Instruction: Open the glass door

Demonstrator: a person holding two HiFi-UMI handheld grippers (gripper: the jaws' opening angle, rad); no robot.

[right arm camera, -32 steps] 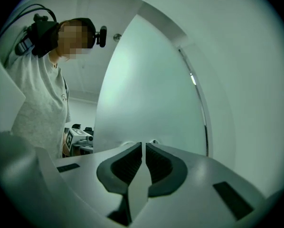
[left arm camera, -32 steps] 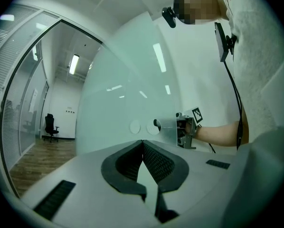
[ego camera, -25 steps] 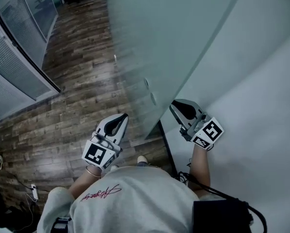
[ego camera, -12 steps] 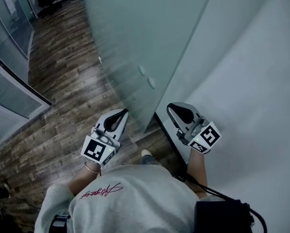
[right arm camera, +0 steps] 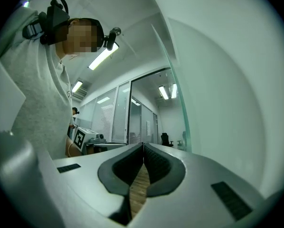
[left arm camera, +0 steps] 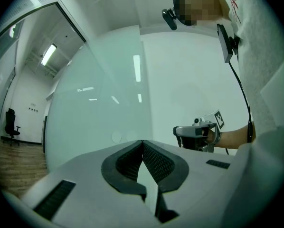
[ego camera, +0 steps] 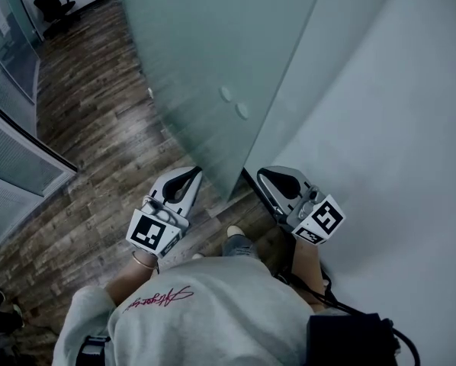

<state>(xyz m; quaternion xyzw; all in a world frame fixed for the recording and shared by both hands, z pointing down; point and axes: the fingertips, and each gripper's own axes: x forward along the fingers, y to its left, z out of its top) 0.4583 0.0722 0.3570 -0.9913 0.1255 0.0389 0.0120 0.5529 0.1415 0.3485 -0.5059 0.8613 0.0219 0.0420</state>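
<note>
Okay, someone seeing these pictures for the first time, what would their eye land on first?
The tall frosted glass door fills the upper middle of the head view, dark wood-plank floor to its left and a plain white wall to its right. Below it, the white left gripper and right gripper, each bearing a black-and-white marker cube, flank its near edge, jaws shut and empty.

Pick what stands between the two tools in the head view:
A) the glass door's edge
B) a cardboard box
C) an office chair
A: in the head view the glass door has its lower edge between the left tool and the right tool. Both tools are shut and empty.
</note>
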